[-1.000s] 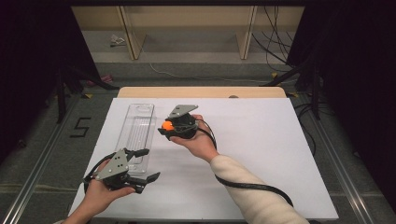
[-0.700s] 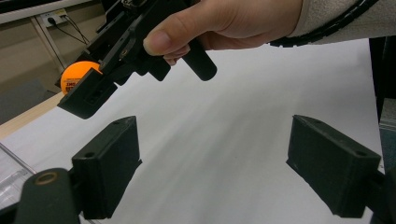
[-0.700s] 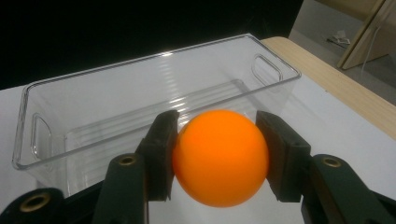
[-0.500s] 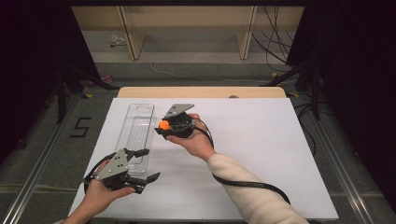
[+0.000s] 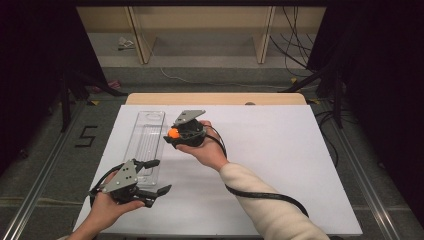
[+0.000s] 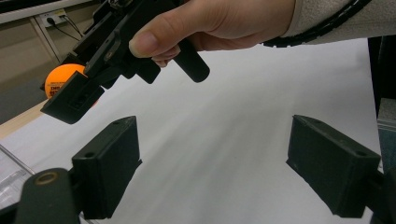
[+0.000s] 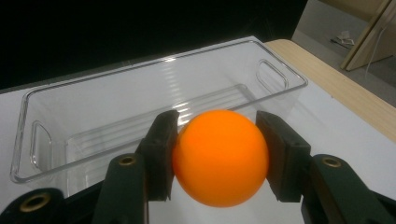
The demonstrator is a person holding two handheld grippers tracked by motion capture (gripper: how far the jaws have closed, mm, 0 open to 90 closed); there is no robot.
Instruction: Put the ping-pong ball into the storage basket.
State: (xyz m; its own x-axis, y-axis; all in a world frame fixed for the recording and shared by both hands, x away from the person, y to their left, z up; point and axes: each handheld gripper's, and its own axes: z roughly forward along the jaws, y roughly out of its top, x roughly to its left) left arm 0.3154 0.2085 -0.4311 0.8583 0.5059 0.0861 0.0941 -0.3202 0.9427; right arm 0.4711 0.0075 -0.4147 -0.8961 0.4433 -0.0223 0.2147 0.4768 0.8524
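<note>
Orange ball (image 7: 220, 157) clamped between both pads of right gripper (image 5: 172, 134), held above the white table (image 5: 280, 165), just beside the clear plastic tray (image 5: 145, 145). Largest first: table, spread under everything; then tray, long and see-through, lying empty at the table's left part, handle cut-outs at each end. Left gripper (image 5: 156, 176) hovering near the tray's near end, jaws spread wide with nothing between. Smallest: the ball, round, glossy, pinched at its middle, facing the tray.
</note>
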